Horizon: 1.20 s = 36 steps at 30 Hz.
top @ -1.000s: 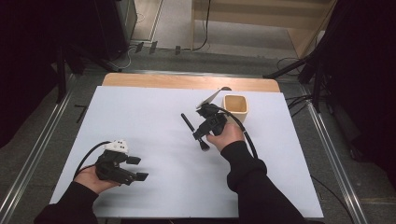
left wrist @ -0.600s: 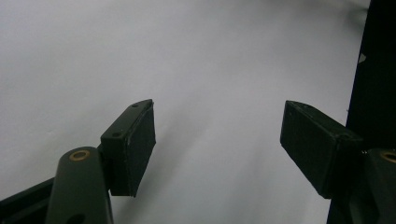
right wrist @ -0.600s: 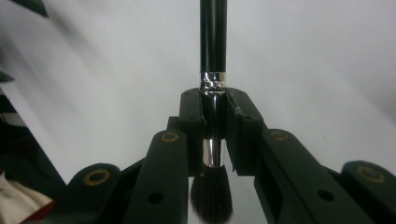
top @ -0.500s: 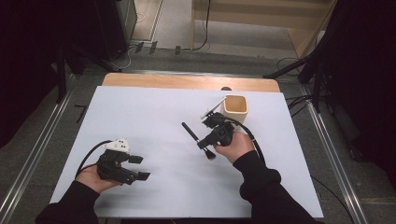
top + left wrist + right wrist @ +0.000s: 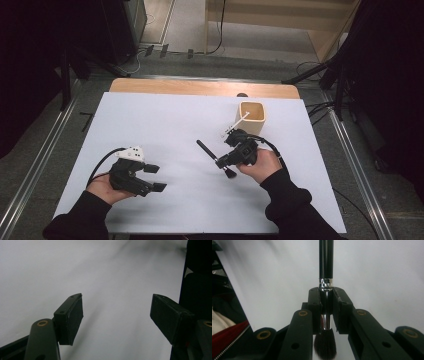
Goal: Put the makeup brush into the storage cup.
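A black-handled makeup brush (image 5: 209, 153) with a silver ferrule and dark bristles is clamped in my right gripper (image 5: 225, 162), above the white table sheet at centre right. In the right gripper view the pads press on the ferrule of the brush (image 5: 326, 290), its handle pointing away and its bristles toward the camera. My left gripper (image 5: 154, 178) rests low at the front left with its jaws wide apart. The left gripper view shows its two pads (image 5: 72, 315) over bare white sheet, nothing between them. A small tan square cup (image 5: 251, 117) stands behind my right hand.
The white sheet (image 5: 165, 120) covers most of the wooden table (image 5: 200, 87). A thin white stick (image 5: 239, 121) leans by the cup's front left. Metal rails (image 5: 30, 170) run along both table sides, and cables lie on the floor beyond.
My right hand has drawn back toward the front of the table and a little right, away from the cup, carrying the brush. The left hand has stayed put.
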### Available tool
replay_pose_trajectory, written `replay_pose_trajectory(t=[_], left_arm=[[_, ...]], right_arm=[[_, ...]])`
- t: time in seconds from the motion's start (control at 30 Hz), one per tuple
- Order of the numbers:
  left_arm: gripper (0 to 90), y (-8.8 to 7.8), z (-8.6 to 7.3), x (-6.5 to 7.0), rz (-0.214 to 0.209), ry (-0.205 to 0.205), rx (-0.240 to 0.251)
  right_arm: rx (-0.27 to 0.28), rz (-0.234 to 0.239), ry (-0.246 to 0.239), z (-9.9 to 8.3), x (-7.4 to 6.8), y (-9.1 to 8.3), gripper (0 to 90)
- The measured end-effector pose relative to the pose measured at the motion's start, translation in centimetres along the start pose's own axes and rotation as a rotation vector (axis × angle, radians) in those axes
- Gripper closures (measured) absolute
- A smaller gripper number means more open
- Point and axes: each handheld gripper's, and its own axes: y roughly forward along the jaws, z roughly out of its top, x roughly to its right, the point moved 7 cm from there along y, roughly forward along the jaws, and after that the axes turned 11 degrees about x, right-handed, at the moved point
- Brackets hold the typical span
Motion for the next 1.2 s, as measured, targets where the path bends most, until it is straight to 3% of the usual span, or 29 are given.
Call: replay_pose_trajectory(t=[0.2, 0.37, 0.63, 0.77, 1.0, 1.2], left_arm=[[27.2, 0.1, 0.2, 0.6, -0.022, 0.013, -0.011], [27.2, 0.3, 0.4, 1.0, -0.036, 0.007, -0.035], [26.5, 0.9, 1.1, 1.4, -0.066, 0.009, -0.056], [26.6, 1.3, 1.3, 1.4, -0.089, 0.015, -0.071], [26.8, 1.3, 2.0, 1.5, -0.090, 0.034, -0.085], [28.0, 1.4, 2.5, 1.3, -0.098, 0.032, -0.093]], right_arm=[[-0.005, 0.002, -0.017, -0.9, -0.7, -0.3, 78.8], [-0.045, 0.007, -0.034, -1.3, -1.5, -0.1, 78.8], [-0.105, 0.011, -0.080, -2.1, -1.5, -0.8, 78.8], [-0.140, 0.003, -0.141, -2.2, -1.5, -1.1, 78.8], [-0.181, 0.008, -0.255, -1.8, -1.6, -1.2, 78.8], [-0.216, 0.009, -0.325, -2.0, -2.0, -0.7, 78.8]])
